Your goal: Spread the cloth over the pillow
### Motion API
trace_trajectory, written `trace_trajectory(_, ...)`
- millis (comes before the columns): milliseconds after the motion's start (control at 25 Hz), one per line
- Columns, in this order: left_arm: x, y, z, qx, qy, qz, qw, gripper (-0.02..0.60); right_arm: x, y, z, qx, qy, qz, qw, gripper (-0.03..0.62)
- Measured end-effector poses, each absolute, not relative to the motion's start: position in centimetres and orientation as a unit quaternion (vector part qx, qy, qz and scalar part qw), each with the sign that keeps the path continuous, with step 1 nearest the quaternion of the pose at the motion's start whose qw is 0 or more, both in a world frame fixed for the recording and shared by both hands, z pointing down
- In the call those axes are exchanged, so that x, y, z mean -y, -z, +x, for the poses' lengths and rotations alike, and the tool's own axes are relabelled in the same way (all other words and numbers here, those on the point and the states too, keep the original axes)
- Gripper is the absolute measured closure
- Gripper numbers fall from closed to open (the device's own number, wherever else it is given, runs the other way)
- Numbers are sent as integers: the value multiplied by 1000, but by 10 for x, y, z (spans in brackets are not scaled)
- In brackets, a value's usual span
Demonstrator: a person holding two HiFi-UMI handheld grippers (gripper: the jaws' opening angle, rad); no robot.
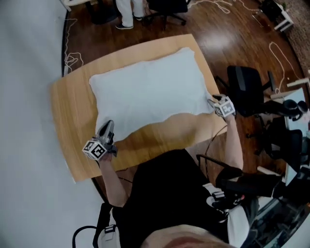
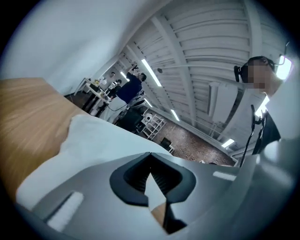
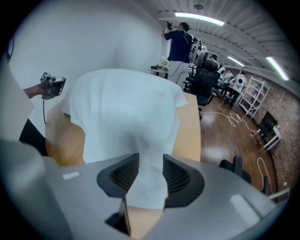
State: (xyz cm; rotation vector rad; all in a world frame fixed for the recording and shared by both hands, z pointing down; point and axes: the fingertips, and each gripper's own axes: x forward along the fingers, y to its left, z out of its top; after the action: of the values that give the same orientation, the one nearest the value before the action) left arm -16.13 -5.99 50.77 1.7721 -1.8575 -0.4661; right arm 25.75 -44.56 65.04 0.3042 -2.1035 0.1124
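A white cloth (image 1: 150, 89) lies puffed up over most of the light wooden table (image 1: 72, 106); I cannot tell the pillow apart from it. My left gripper (image 1: 107, 128) is at the cloth's near left corner. In the left gripper view its jaws (image 2: 151, 164) are shut on a thin sliver of the cloth (image 2: 93, 140). My right gripper (image 1: 216, 101) is at the near right corner. In the right gripper view its jaws (image 3: 150, 171) pinch a bunched fold of the cloth (image 3: 122, 112), which rises from them in a hump.
A black office chair (image 1: 247, 89) stands close to the table's right side. Cables (image 1: 278, 53) trail over the wooden floor behind it. A white wall (image 1: 24, 97) runs along the left. A person's legs (image 1: 127, 12) show beyond the far edge.
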Motion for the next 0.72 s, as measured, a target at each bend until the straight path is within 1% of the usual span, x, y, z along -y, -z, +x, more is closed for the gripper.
trace_trajectory(40,75,-513,-166,683,166,660,265,581,445,-656,243,863,-46,110,490,435)
trace_trajectory(80,84,-532,-164,682,150,657,284,581,444,-665,240,857,-46,96,504,450)
trace_trajectory(160,88,-581,-151,685,116,638,332,581,448,-686,266,831,-42,81,549,450)
trace_trajectory(200,89,-594,-145,686,112,630,346,581,457,-692,284,820,-40,84,565,450)
trace_trajectory(240,90,-599,-141,686,115,627,350,581,472,-691,295,817,-40,96,567,450)
trace_trajectory(320,93,-598,-140,686,119,626,350,581,517,-673,290,835,-55,138,530,450)
trace_trajectory(440,92,-599,-141,692,108,619,357,581,587,-648,234,877,-106,179,433,450)
trace_trajectory(520,91,-601,-139,698,98,610,362,581,628,-645,181,899,-106,169,391,450)
trace_trajectory(640,95,-604,-138,707,92,601,362,581,677,-663,107,909,-71,134,387,450)
trace_trajectory(720,101,-606,-138,711,85,595,365,581,694,-685,68,905,-50,110,408,450)
